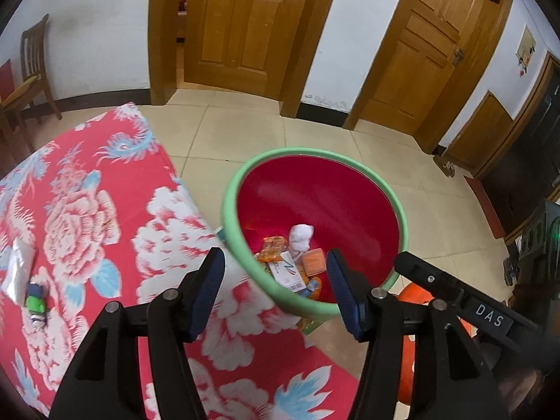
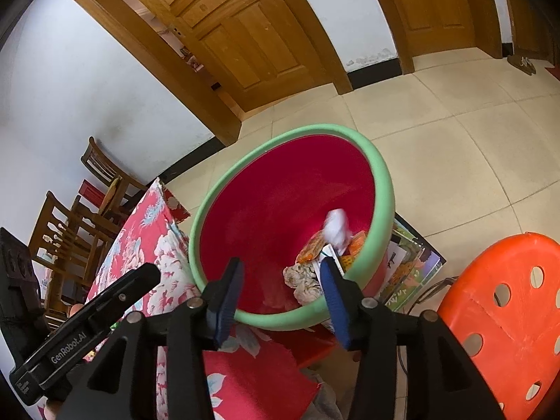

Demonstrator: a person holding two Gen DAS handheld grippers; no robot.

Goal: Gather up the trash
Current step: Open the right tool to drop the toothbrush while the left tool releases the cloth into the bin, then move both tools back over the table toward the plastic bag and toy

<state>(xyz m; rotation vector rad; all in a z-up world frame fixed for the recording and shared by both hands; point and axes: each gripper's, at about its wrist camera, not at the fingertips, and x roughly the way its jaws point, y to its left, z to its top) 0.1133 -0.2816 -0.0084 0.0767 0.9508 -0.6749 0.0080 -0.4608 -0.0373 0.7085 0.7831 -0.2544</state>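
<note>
Red bin (image 1: 350,206) below both spread, empty tongs (image 1: 276,280) (image 2: 283,297); table wrappers (image 1: 35,301) (left view only).

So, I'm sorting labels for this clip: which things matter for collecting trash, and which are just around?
Job:
red bin
white wad
orange wrappers
green-blue wrapper on floral tablecloth
left gripper
right gripper

Lying about:
orange stool
wooden chairs
doors

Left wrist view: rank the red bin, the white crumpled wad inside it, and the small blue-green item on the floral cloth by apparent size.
1. Red bin, by far the largest.
2. White crumpled wad in the bin.
3. Blue-green item on the floral cloth.

The last two look close in size, and differing distance from the camera leaves their order unsure.
</note>
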